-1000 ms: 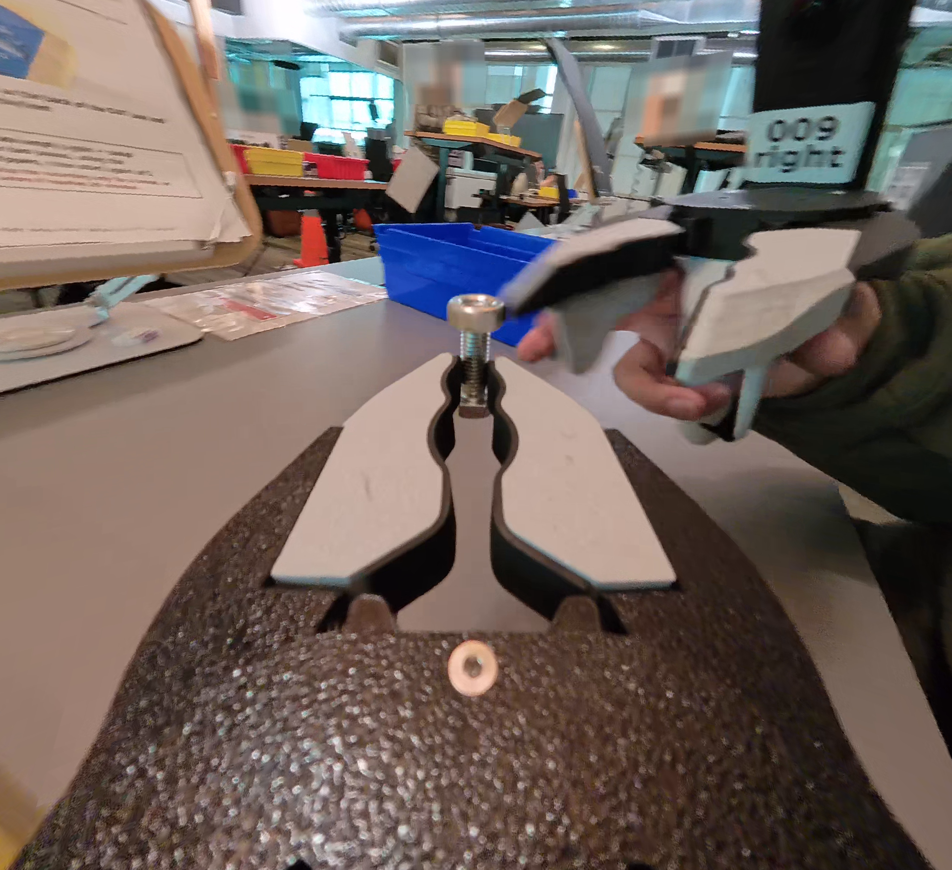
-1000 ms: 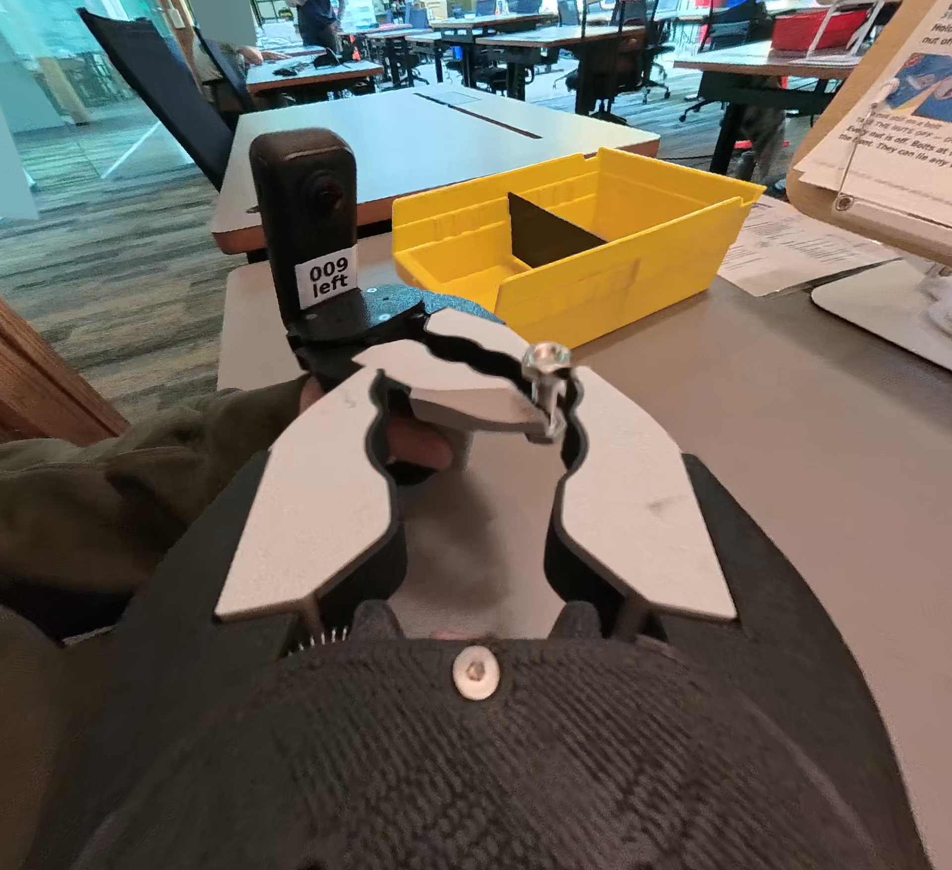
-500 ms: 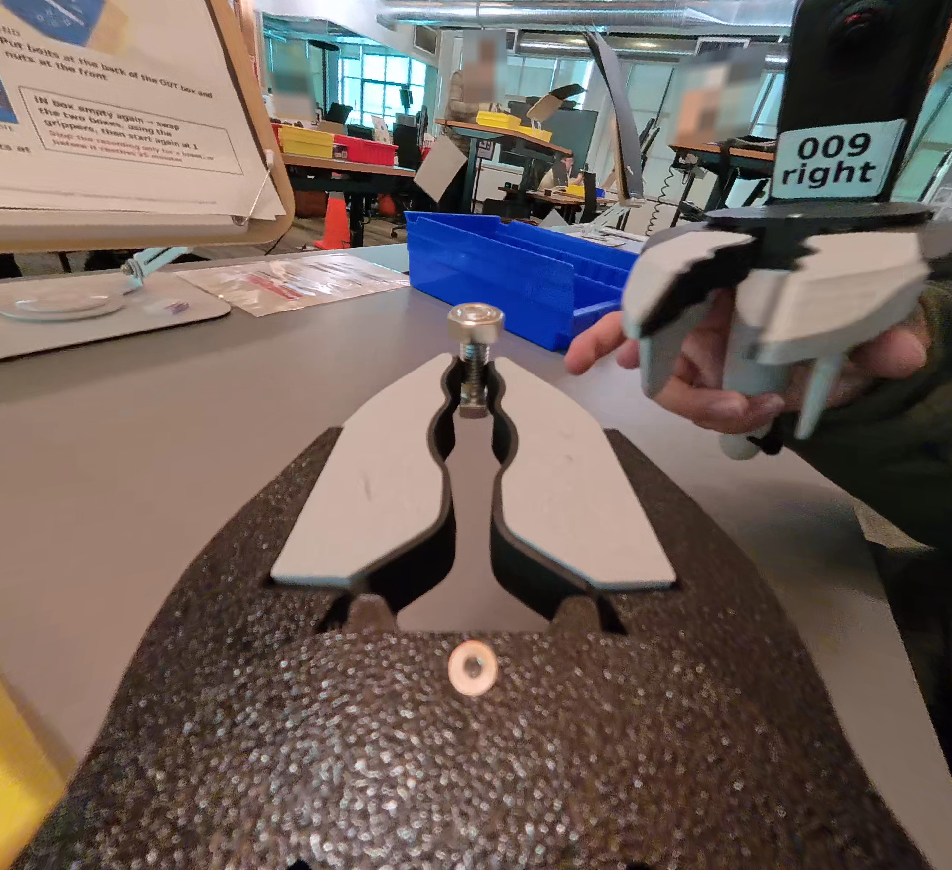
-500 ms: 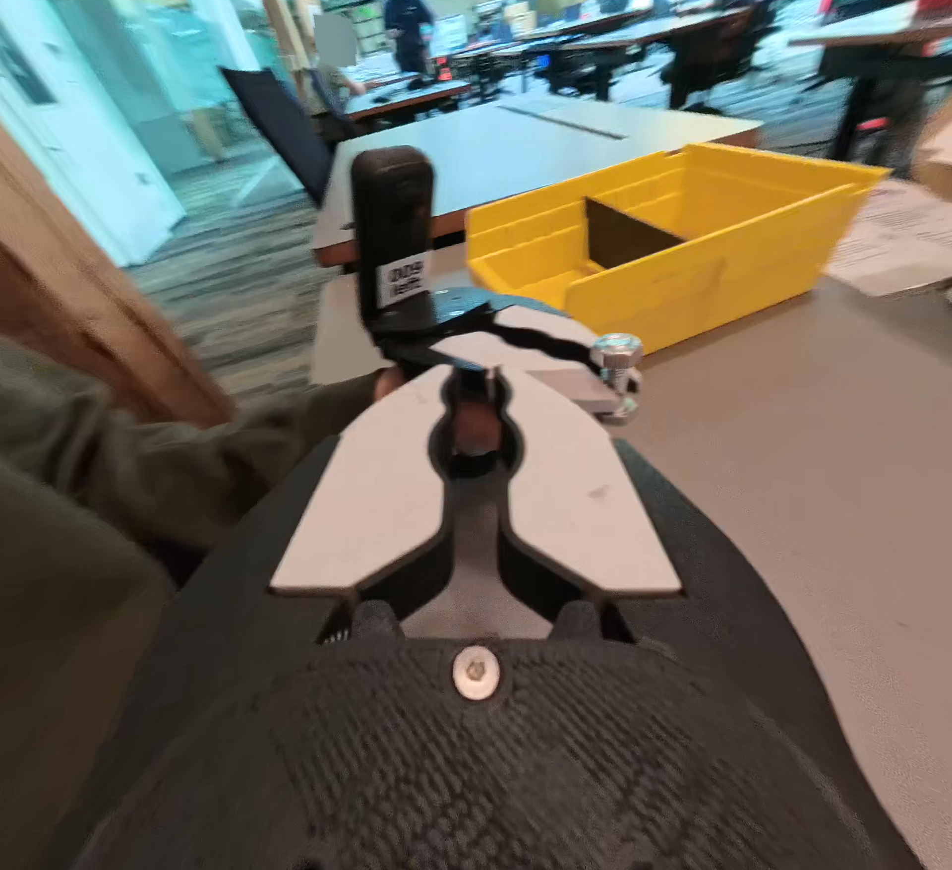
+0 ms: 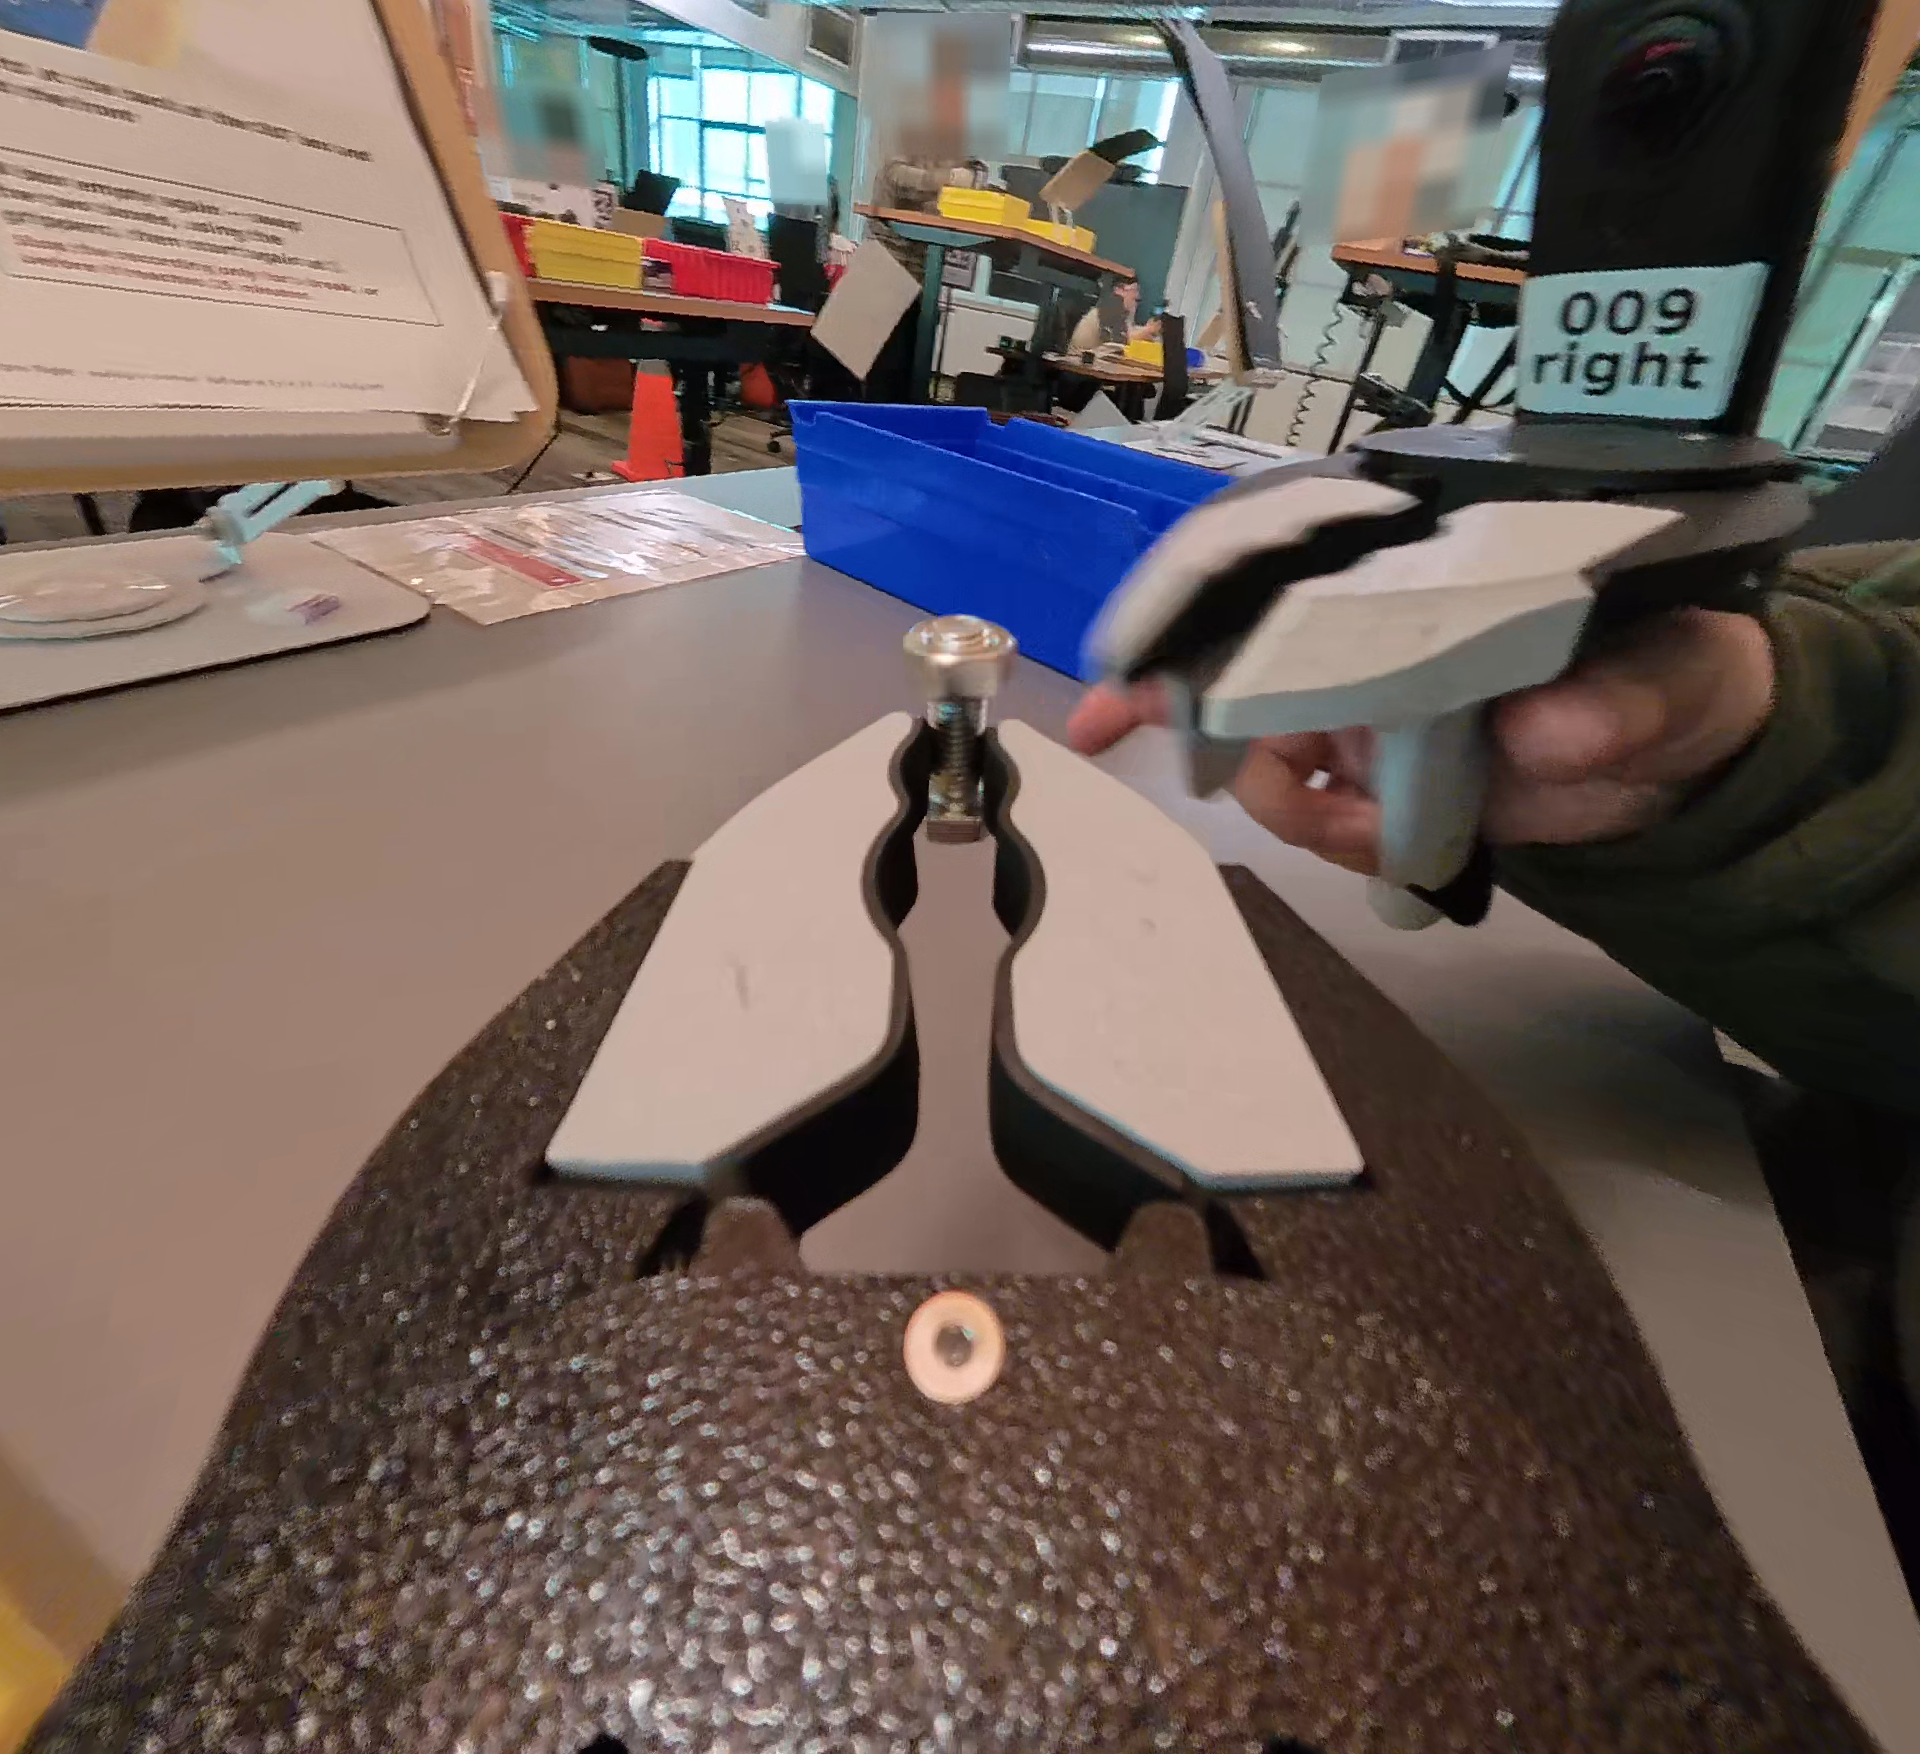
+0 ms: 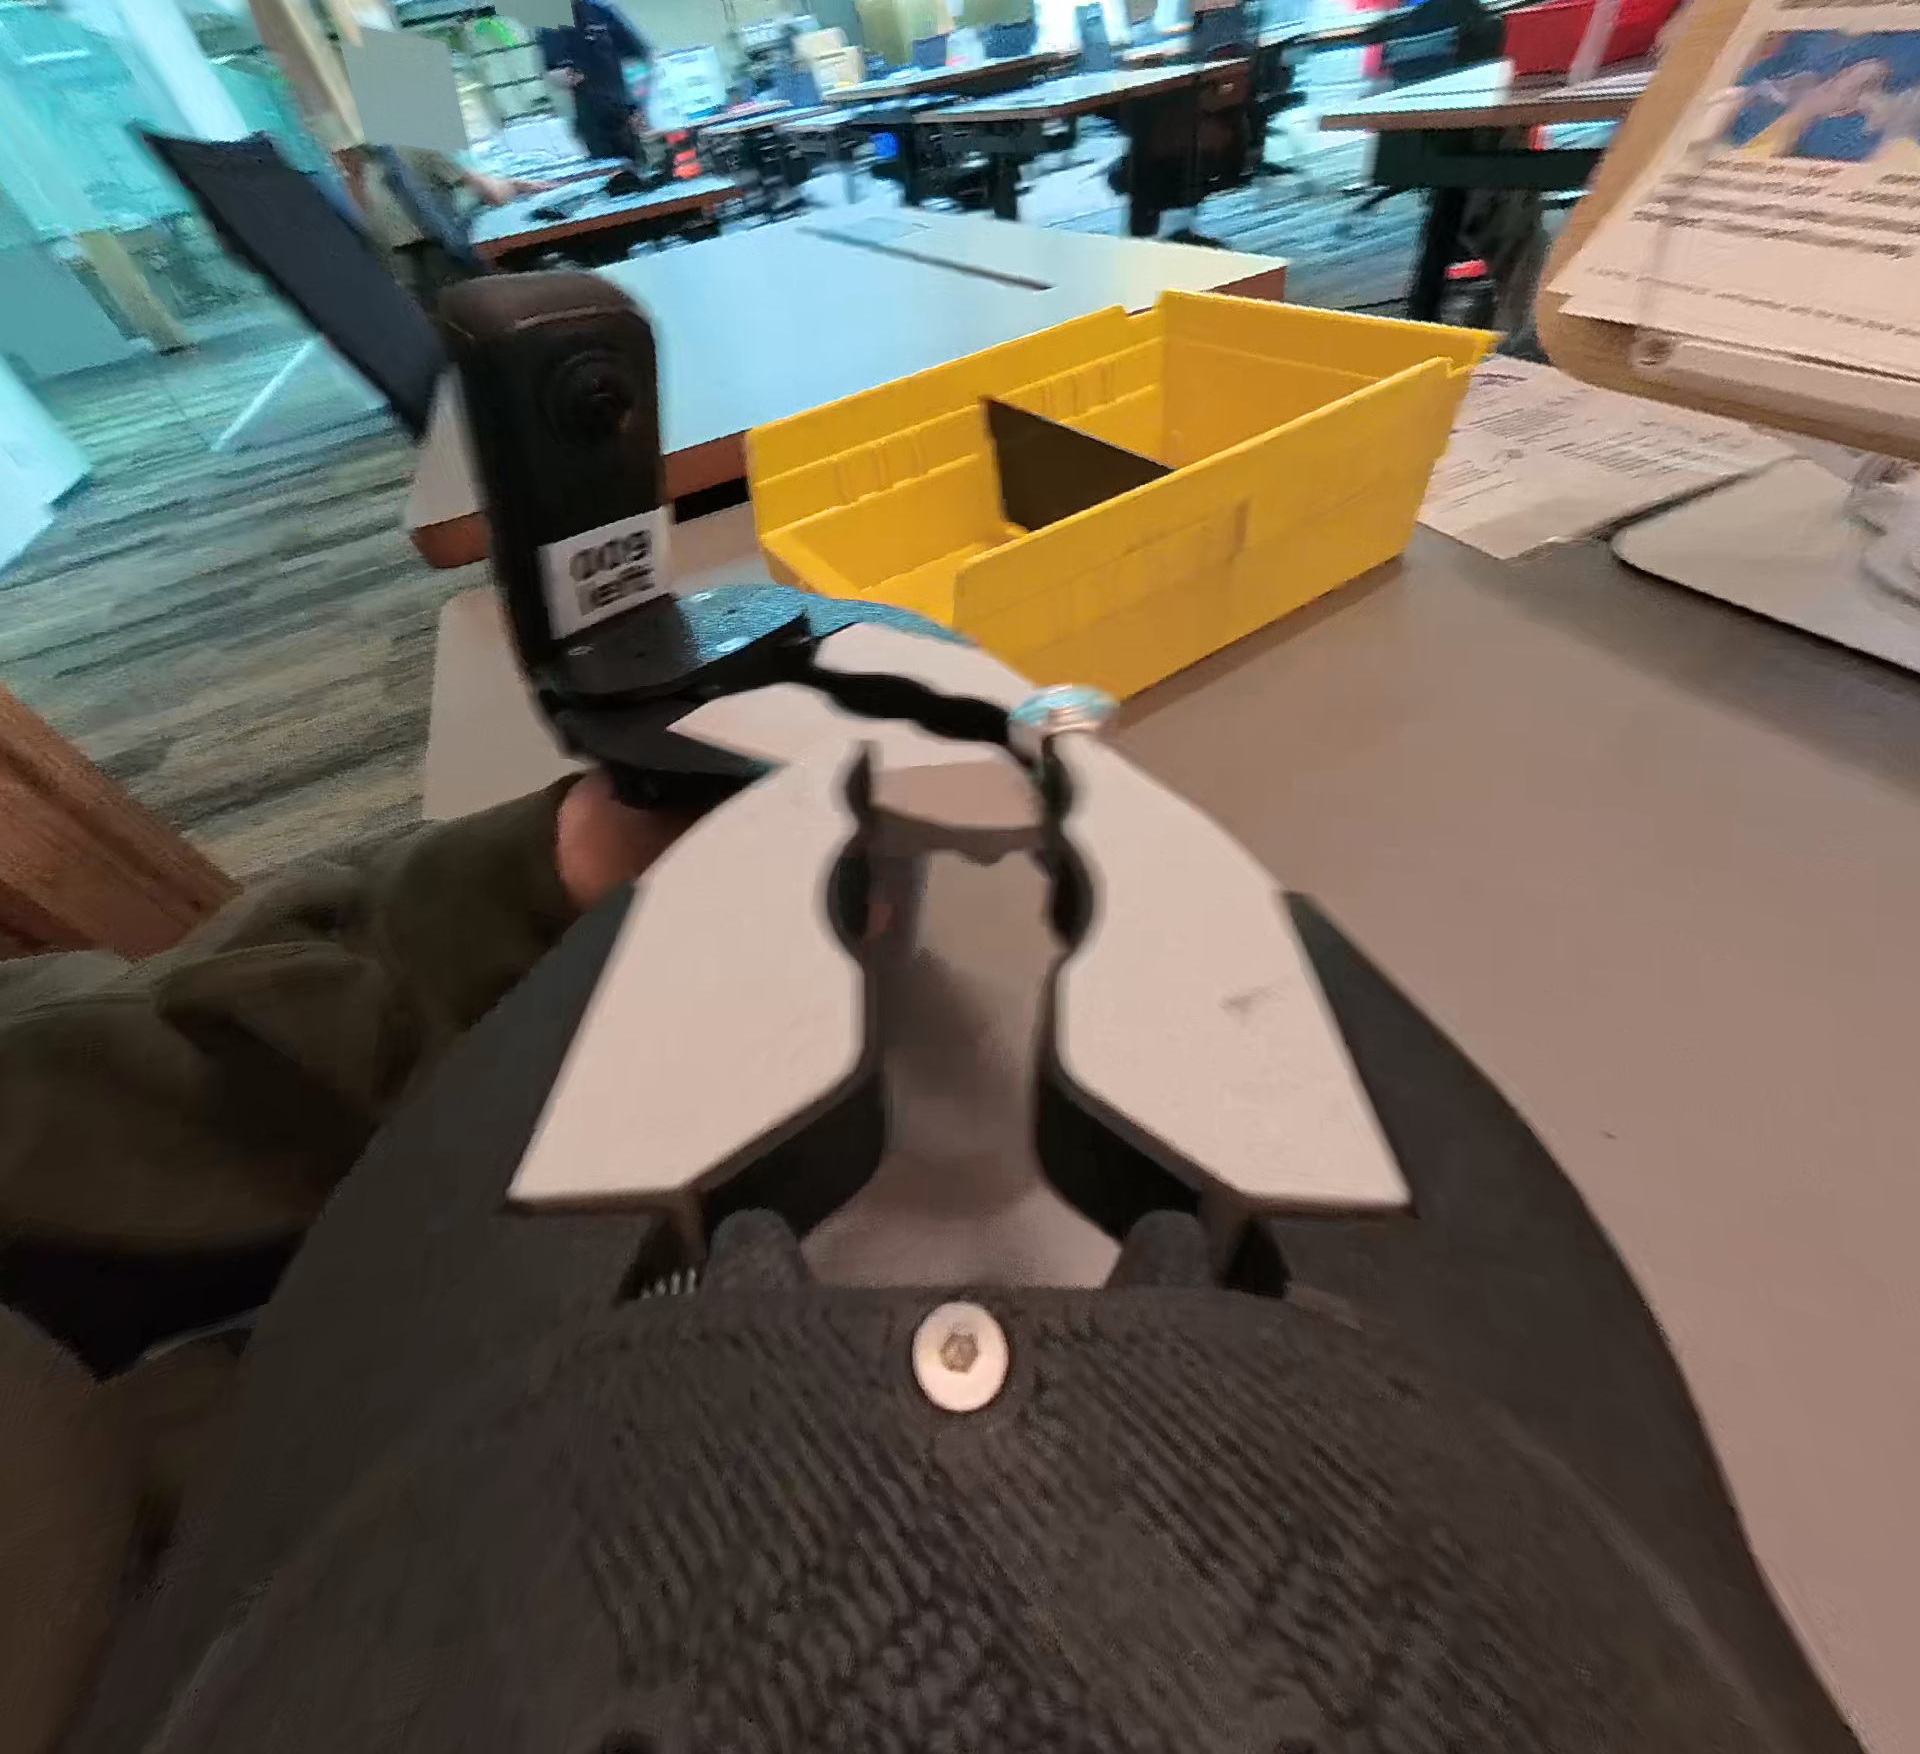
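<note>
The room is a large open workshop with rows of desks, exposed ducts on the ceiling and some people far off. The grey tabletop (image 5: 312,873) is near the cameras. On it a blue bin (image 5: 966,520) stands at one side and a yellow bin (image 6: 1122,499) with a black divider at the other, with a clipboard stand (image 5: 239,146) holding printed sheets between them. The left tool (image 5: 954,774) is closed on the threaded shank of a bolt (image 5: 958,665), which stands upright, its round head above the tips. The right tool (image 6: 961,769) is narrowly open and holds nothing; its tips are beside the tips of the left tool, and its right fingertip (image 6: 1081,769) is just beside the bolt head. Half a second ago the right tool was closed and stood further from the bolt; now its fingers are a little apart and nearer to the bolt, which the left tool grips as before.
</note>
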Demonstrator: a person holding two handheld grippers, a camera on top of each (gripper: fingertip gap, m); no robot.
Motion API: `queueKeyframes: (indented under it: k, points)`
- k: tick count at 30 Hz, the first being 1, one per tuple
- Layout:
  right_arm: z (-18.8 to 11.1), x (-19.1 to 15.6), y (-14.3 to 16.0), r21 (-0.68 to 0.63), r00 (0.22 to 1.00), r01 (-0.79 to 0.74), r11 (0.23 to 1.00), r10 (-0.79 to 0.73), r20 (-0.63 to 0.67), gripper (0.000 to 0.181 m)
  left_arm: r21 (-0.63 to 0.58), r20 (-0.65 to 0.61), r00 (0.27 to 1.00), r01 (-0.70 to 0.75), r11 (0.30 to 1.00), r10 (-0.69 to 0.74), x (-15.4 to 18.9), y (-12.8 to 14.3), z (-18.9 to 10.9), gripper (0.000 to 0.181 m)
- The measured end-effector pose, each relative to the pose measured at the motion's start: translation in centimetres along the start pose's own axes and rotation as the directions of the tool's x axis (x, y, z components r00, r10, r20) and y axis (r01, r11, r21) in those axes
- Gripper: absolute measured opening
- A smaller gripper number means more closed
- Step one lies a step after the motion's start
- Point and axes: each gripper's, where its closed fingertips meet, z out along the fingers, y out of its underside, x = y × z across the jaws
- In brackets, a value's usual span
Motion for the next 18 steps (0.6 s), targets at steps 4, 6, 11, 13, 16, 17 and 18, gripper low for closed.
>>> queueKeyframes:
  k: [4, 6, 11, 13, 16, 17, 18]
  points:
    - [-0.3, -0.5, 0.5, -0.060, 0.998, 0.064, 0.996, -0.064, 0.003, 0.025, -0.009, -0.008, 1.000, 0.005, 1.000, -0.005, -0.1, 0.1, -0.2, 0.009]
    - [-0.2, 1.7, 0.4, -0.062, 0.984, 0.108, 0.992, -0.116, -0.137, 0.036, -0.024, -0.029, 1.000, -0.003, 1.000, 0.002, 0.5, 0.2, 0.1, 0.009]
    - [0.2, 2.3, 0.6, -0.040, 0.989, 0.032, 0.999, -0.037, -0.140, 0.040, -0.059, -0.056, 0.998, -0.033, 0.998, 0.029, 1.3, 0.6, 0.6, 0.009]
    - [0.1, 1.9, 0.6, -0.023, 0.994, 0.018, 1.000, -0.020, -0.107, 0.029, -0.064, -0.058, 0.998, -0.043, 0.997, 0.039, 1.4, 0.7, 0.7, 0.009]
    - [0.0, 2.2, 0.7, -0.026, 0.994, -0.020, 0.999, 0.017, -0.110, 0.019, -0.066, -0.052, 0.997, -0.054, 0.996, 0.050, 1.4, 0.7, 0.8, 0.009]
    - [0.0, 2.2, 0.7, -0.022, 0.994, -0.028, 0.999, 0.025, -0.106, 0.019, -0.066, -0.048, 0.997, -0.058, 0.996, 0.055, 1.4, 0.7, 0.8, 0.009]
    - [0.0, 2.2, 0.7, -0.022, 0.994, -0.036, 0.999, 0.034, -0.107, 0.019, -0.069, -0.043, 0.997, -0.065, 0.995, 0.063, 1.4, 0.7, 0.8, 0.009]
